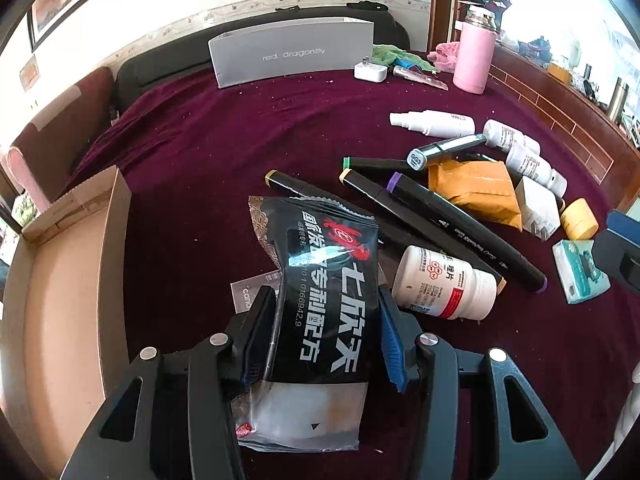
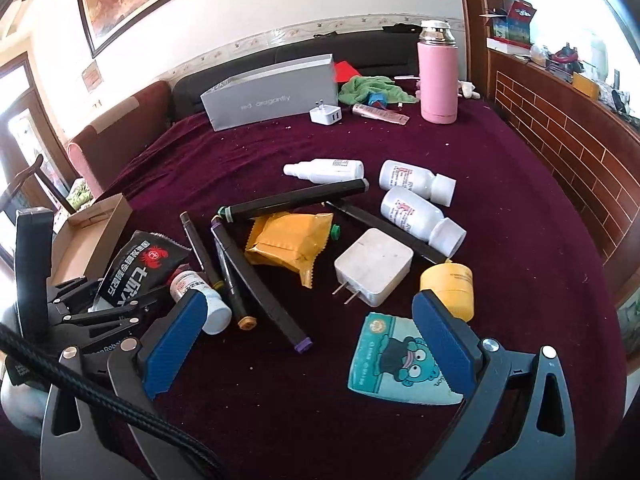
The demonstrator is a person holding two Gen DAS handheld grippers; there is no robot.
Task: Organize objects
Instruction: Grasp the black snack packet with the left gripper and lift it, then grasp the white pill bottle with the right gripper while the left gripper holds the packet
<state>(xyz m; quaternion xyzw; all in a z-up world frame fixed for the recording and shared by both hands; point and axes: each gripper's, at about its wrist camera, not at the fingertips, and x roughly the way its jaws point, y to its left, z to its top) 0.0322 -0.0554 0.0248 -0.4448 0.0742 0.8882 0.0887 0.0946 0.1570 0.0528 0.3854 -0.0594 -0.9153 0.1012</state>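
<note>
Between the left gripper's (image 1: 324,320) fingers, in the left wrist view, sits a black foil sachet (image 1: 320,284) with white and red lettering; the fingers are closed against its two edges and carry it above the maroon cloth (image 1: 224,148). To the left lies an open cardboard box (image 1: 68,280), its floor bare where visible. To the right a loose pile remains: a white pill bottle (image 1: 444,284), black marker pens (image 1: 460,232), a yellow sachet (image 1: 476,192) and small white bottles (image 1: 520,152). Judging by this, the step in hand is carrying the black sachet to the box; the next move calls for a swing left over the box wall, then release.

From the right wrist view, the right gripper (image 2: 308,340) hangs with fingers spread wide and nothing between them, over the cloth beside a teal cartoon packet (image 2: 388,360). A white charger (image 2: 376,266) and a yellow jar (image 2: 450,286) lie just beyond. Its next pick is probably one of these.
</note>
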